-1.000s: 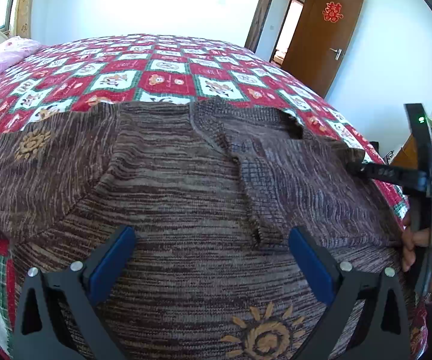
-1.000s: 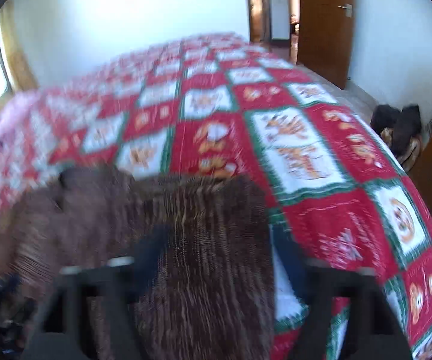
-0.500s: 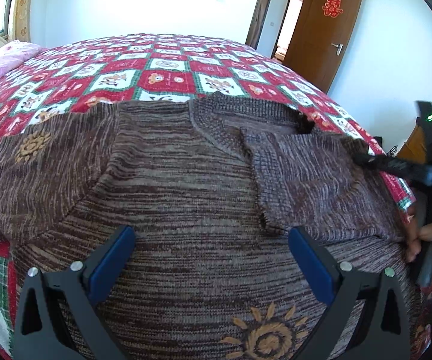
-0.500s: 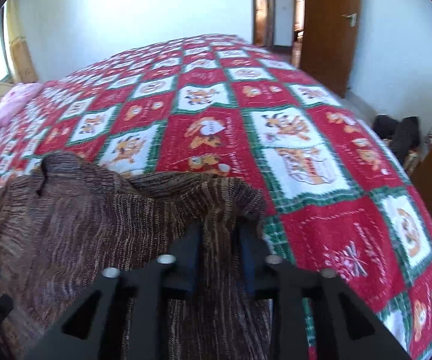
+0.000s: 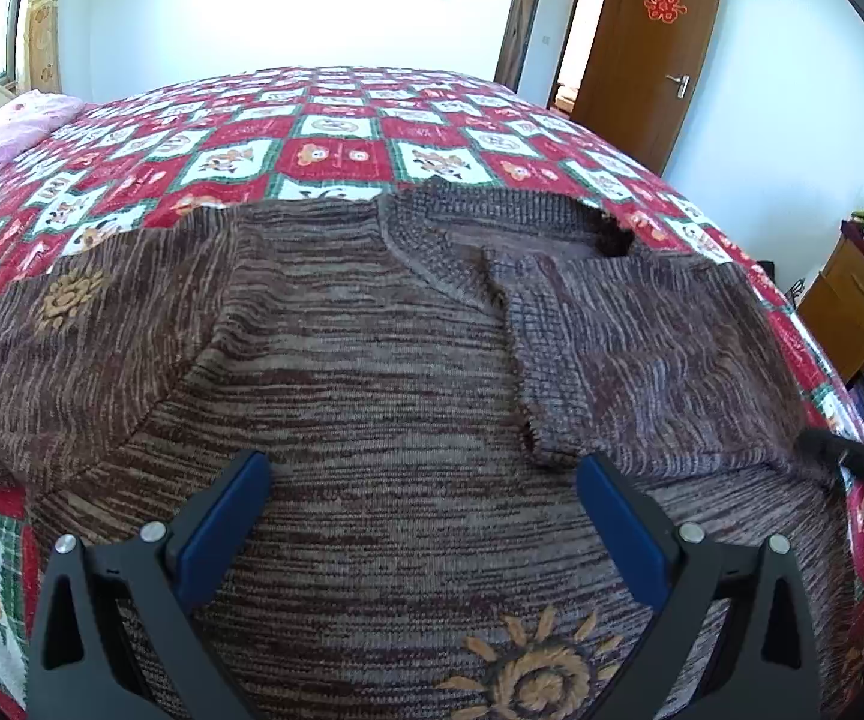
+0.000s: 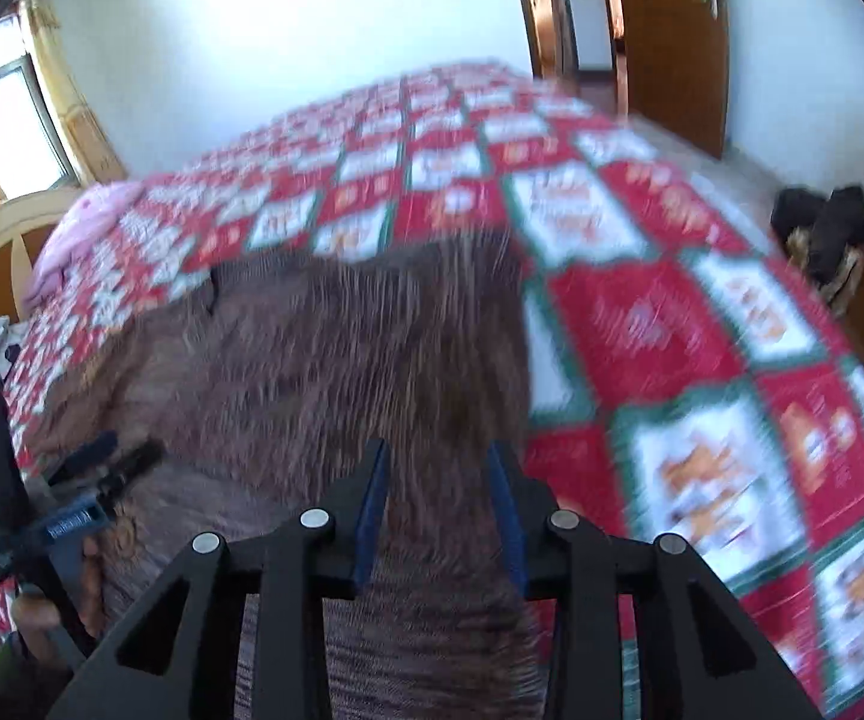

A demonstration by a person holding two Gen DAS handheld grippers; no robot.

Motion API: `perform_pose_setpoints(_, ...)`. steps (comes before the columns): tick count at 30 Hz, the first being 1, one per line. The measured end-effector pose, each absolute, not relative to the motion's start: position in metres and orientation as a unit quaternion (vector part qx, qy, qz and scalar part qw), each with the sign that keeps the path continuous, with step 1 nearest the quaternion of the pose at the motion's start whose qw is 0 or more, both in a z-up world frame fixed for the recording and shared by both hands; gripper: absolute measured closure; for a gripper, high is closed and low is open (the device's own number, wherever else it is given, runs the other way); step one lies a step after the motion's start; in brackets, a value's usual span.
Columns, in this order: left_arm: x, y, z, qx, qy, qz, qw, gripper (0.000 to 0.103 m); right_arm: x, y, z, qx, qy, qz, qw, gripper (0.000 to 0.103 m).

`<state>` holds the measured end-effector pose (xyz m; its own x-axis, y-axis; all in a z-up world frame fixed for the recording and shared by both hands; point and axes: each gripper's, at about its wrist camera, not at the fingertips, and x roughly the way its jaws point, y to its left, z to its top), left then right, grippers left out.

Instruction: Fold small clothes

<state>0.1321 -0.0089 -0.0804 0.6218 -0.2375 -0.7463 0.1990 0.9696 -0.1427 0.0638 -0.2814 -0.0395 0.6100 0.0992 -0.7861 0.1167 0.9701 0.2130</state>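
A brown striped knit sweater (image 5: 342, 372) lies flat on the bed, with one sleeve (image 5: 630, 354) folded across its chest. My left gripper (image 5: 420, 516) hovers open and empty over the sweater's lower part, near an orange sun motif (image 5: 534, 672). In the blurred right wrist view the sweater (image 6: 324, 360) fills the middle. My right gripper (image 6: 438, 504) stands over its right edge with the jaws partly apart and no cloth pinched. The left gripper (image 6: 102, 462) shows at that view's left edge.
The bed carries a red, white and green patchwork quilt (image 5: 336, 138). A pink pillow (image 5: 12, 132) lies at the far left. A brown door (image 5: 654, 48) stands open at the back right. A wooden cabinet (image 5: 852, 312) stands right of the bed. Dark shoes (image 6: 822, 234) lie on the floor.
My right gripper closed on the sleeve, laid it across the sweater's chest, then opened and pulled back toward the bed's right edge. My left gripper has stayed in place.
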Motion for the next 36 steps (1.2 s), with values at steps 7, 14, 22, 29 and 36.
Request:
perform_pose_setpoints(7, 0.125, -0.023, -0.080, 0.040, 0.421, -0.089, 0.902, 0.000, 0.048, -0.253, -0.042, 0.064, 0.478, -0.029, 0.876, 0.067)
perform_pose_setpoints(14, 0.074, -0.011, -0.047, 0.088, 0.367, -0.060, 0.924, 0.000, -0.009, -0.215, 0.008, 0.087, 0.395, -0.033, 0.914, 0.066)
perform_pose_setpoints(22, 0.022, 0.015, -0.002, 0.111, 0.319, -0.051, 0.940, 0.000, -0.022, -0.156, 0.013, 0.141, 0.379, -0.041, 0.913, 0.050)
perform_pose_setpoints(29, 0.009, 0.043, 0.014, 0.088, 0.312, -0.022, 0.946, 0.000, -0.036, -0.127, 0.031, 0.136, 0.359, -0.043, 0.922, 0.044)
perform_pose_setpoints(36, 0.011, 0.070, 0.021, 0.047, 0.316, -0.006, 0.948, 0.000, -0.043, -0.112, 0.048, 0.114, 0.349, -0.056, 0.928, 0.041)
